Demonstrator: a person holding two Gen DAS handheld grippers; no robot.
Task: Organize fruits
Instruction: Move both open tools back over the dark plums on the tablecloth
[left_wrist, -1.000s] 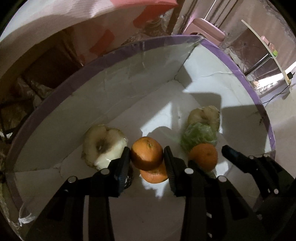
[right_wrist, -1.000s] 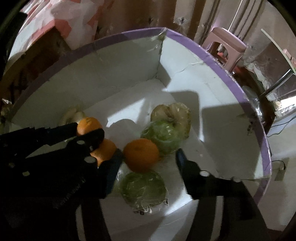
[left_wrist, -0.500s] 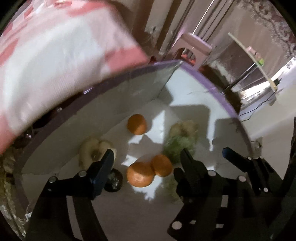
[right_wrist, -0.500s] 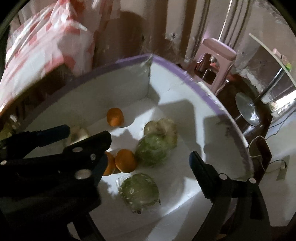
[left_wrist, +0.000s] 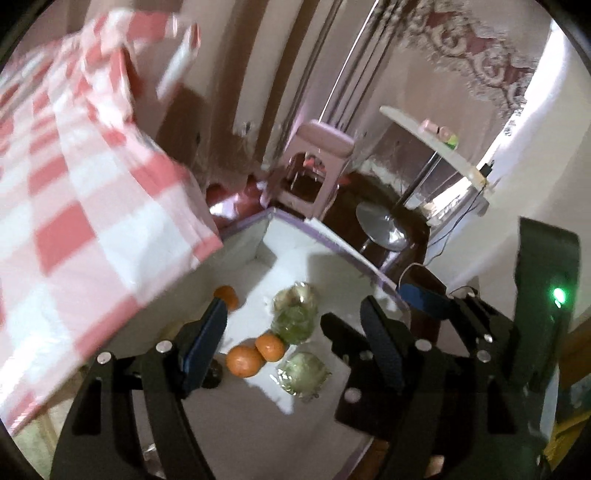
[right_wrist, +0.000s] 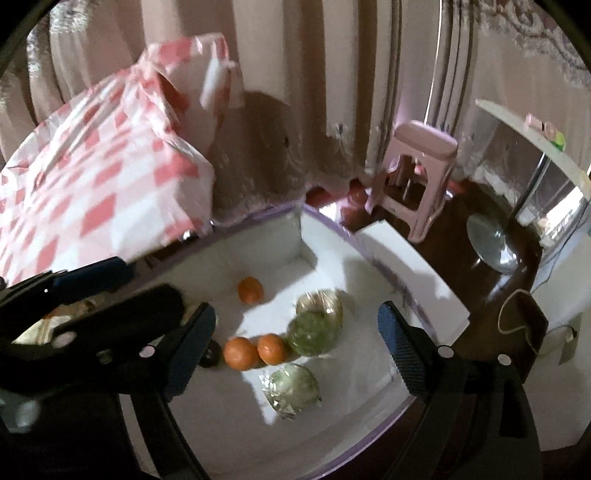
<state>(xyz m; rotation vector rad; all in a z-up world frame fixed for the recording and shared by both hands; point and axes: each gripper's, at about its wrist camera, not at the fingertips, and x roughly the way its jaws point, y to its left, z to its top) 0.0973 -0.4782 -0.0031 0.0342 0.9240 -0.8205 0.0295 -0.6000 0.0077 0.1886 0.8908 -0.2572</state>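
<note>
Both grippers hang above a white box with a purple rim (right_wrist: 334, 230), and neither holds anything. The left gripper (left_wrist: 288, 325) has its jaws spread wide; the right gripper (right_wrist: 295, 332) likewise stands wide apart, its fingers clear of the fruit.

Counted on the box floor: three oranges and three fruits in clear wrap. Two oranges sit touching, side by side, just ahead of the left gripper's fingertips — the nearer orange (left_wrist: 244, 360) and its neighbour (left_wrist: 270, 346). The third orange (right_wrist: 250, 290) lies apart, farther out toward the back wall. Beyond the pair, slightly to the right, a wrapped green fruit (right_wrist: 312, 332) touches a wrapped pale fruit (right_wrist: 320, 302) behind it. A second wrapped green fruit (right_wrist: 291, 387) lies nearest the right gripper, just under the pair of oranges. A small dark object (left_wrist: 211, 374) sits beside the left gripper's left finger; what it is cannot be told.

Left of both grippers hangs a red-and-white checked bag (right_wrist: 103, 192). Farther off stands a pink stool (right_wrist: 417, 177). No writing or label can be read — the wraps are too blurred
</note>
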